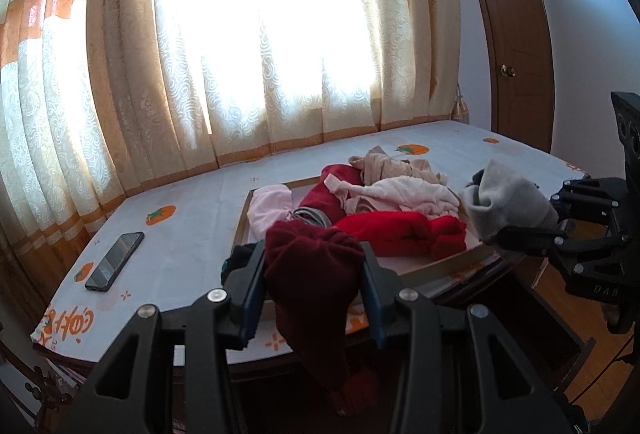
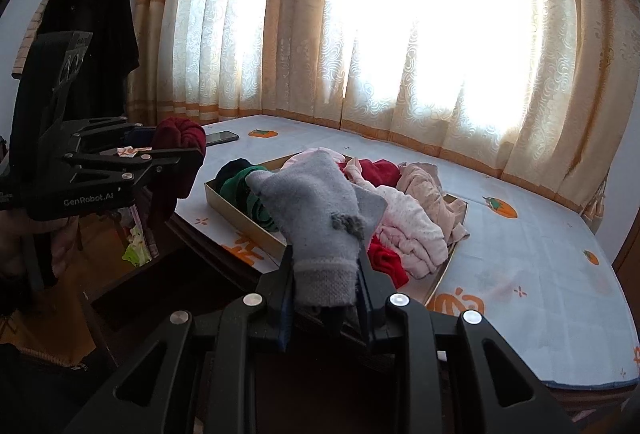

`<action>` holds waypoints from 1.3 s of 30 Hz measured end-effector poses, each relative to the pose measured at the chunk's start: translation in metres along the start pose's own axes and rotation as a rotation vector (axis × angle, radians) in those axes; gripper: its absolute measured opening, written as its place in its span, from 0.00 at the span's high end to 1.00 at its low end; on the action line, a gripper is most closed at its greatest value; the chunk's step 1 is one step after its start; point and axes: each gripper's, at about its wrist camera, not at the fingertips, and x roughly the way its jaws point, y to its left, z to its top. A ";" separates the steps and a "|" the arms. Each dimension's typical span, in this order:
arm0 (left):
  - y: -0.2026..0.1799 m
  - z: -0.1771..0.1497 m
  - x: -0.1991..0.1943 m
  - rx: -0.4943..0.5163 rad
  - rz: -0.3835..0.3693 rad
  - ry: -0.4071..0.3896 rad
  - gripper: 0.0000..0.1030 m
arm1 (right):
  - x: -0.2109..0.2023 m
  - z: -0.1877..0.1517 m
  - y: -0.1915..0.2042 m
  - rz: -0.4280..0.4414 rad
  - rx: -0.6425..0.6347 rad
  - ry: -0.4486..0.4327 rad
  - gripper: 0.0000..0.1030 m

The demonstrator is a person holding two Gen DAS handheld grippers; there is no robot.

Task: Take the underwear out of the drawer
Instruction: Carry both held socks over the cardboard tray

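Curtained window behind bed; left gripper clamps dark-red knit garment, right gripper clamps fuzzy grey garment, both angled down.

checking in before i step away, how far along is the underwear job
Done: a heap of garments already lies in the shallow tray on the bed. In hand: the left tongs grip a dark red garment, the right tongs a grey one. Left: setting both down; the drawer's contents aren't visible.

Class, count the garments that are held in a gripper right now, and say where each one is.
2. A dark red garment hangs from the left gripper; a grey garment sits in the right gripper. Neither is hidden.
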 end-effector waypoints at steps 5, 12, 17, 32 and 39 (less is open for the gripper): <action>0.000 0.005 0.010 0.018 0.012 0.005 0.59 | 0.009 0.004 -0.004 0.001 -0.002 0.012 0.72; -0.001 0.013 0.023 0.037 0.021 0.010 0.59 | 0.021 0.013 -0.014 -0.001 0.002 0.027 0.72; -0.002 0.019 0.034 0.053 0.026 0.019 0.59 | 0.028 0.019 -0.017 -0.007 -0.003 0.038 0.72; -0.001 0.033 0.075 0.084 0.040 0.072 0.59 | 0.058 0.033 -0.031 -0.023 -0.003 0.082 0.72; 0.000 0.038 0.094 0.097 0.049 0.099 0.59 | 0.073 0.036 -0.040 -0.034 -0.001 0.113 0.72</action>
